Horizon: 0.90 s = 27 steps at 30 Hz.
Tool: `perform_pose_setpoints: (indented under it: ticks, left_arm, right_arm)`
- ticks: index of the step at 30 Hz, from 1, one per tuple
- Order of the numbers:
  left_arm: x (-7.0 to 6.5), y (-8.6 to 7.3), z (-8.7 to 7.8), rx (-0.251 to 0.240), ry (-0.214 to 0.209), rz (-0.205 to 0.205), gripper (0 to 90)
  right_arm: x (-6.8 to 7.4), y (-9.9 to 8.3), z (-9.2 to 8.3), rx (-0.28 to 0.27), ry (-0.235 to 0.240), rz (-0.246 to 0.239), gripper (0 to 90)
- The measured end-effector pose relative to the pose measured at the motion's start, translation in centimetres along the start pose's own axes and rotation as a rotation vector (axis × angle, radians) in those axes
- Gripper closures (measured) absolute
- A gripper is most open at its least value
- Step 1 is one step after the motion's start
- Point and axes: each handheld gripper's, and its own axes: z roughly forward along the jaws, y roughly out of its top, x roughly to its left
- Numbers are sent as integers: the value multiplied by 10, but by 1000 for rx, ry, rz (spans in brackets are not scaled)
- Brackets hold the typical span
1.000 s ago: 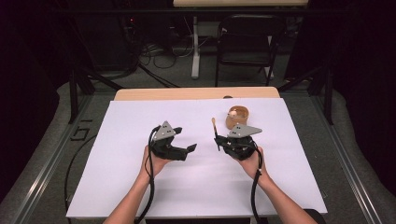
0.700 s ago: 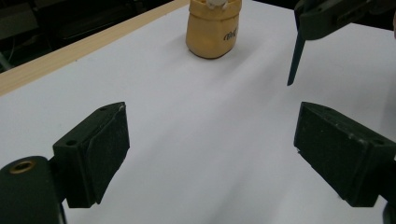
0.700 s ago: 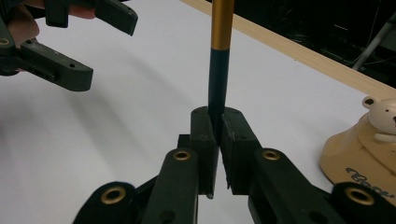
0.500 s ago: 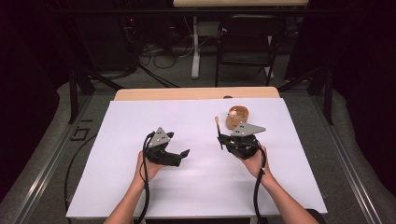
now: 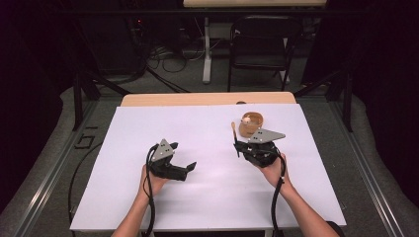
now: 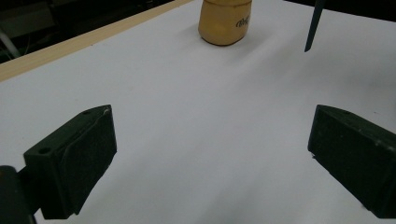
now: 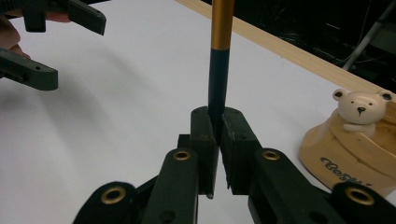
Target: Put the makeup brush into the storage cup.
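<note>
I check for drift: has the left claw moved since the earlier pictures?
Yes. The left claw has come toward the near edge of the white table cover, and its jaws have just been opening, with nothing between them.

High view: fixed overhead at the person's side, facing forward and down, far enough to take in the whole white table (image 5: 207, 197). Left gripper view: low over the sheet, looking toward the tan bear holder (image 6: 225, 22) at 12 o'clock. Right gripper view: close, level along its jaws; same holder (image 7: 355, 140) at 3 o'clock. All three share it (image 5: 250, 124).
</note>
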Motion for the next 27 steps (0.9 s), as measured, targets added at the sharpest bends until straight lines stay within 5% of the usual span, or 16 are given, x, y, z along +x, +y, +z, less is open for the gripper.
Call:
perform_pose_setpoints:
  ticks: [27]
  left_arm:
    - [4, -9, -4, 7, -4, -27, 0]
  right_arm:
    - [-30, -2, -24, -8, -61, 35, 843]
